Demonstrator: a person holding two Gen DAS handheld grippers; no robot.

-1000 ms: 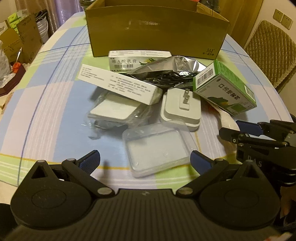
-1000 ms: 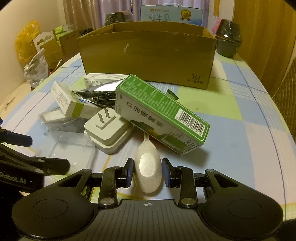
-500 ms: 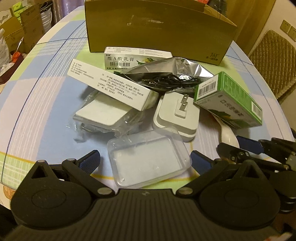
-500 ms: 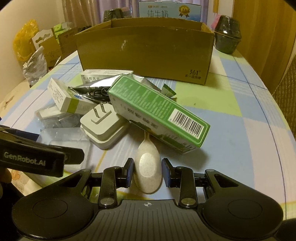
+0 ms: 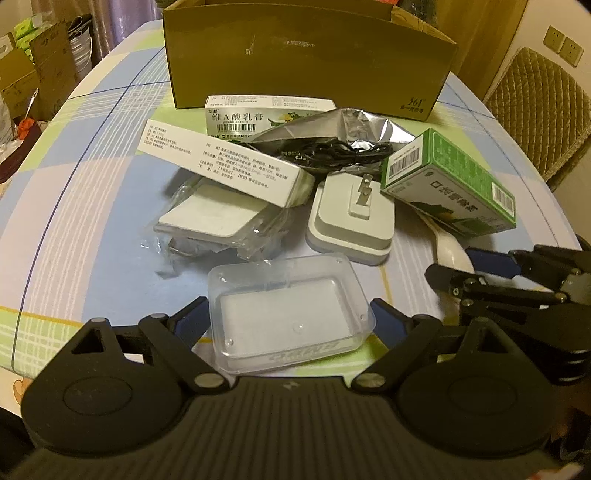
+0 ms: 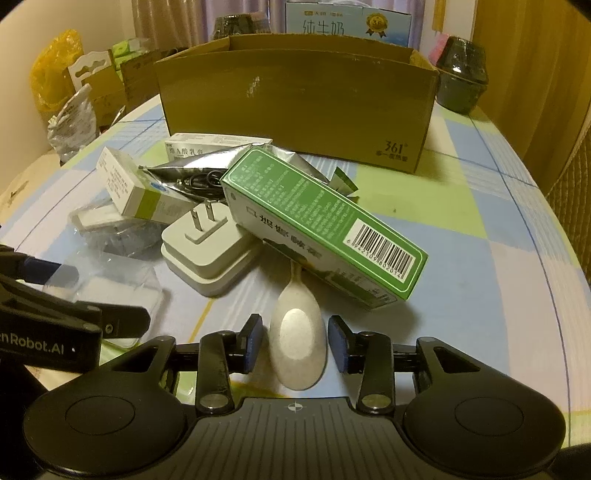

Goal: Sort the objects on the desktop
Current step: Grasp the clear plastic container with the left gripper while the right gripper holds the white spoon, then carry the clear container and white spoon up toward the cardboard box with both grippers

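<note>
Right wrist view showed the right tool (image 6: 295,343) open astride the spoon (image 6: 297,341) bowl, its handle under the green box (image 6: 321,221). Left tool (image 5: 288,319) stood open around the clear tray (image 5: 288,314) near the counter (image 5: 92,206) edge. Lifting the spoon could tip the box.

Round table under a checked blue, green and white tablecloth (image 6: 498,236). Behind it: a pale blue milk carton box with gold medal print (image 6: 347,23), a dark ribbed pot (image 6: 460,79), a yellow plastic bag (image 6: 51,77), stacked brown cardboard boxes (image 5: 35,72). Right: a quilted tan chair back (image 5: 539,107) and beige wall switches (image 5: 563,44).
</note>
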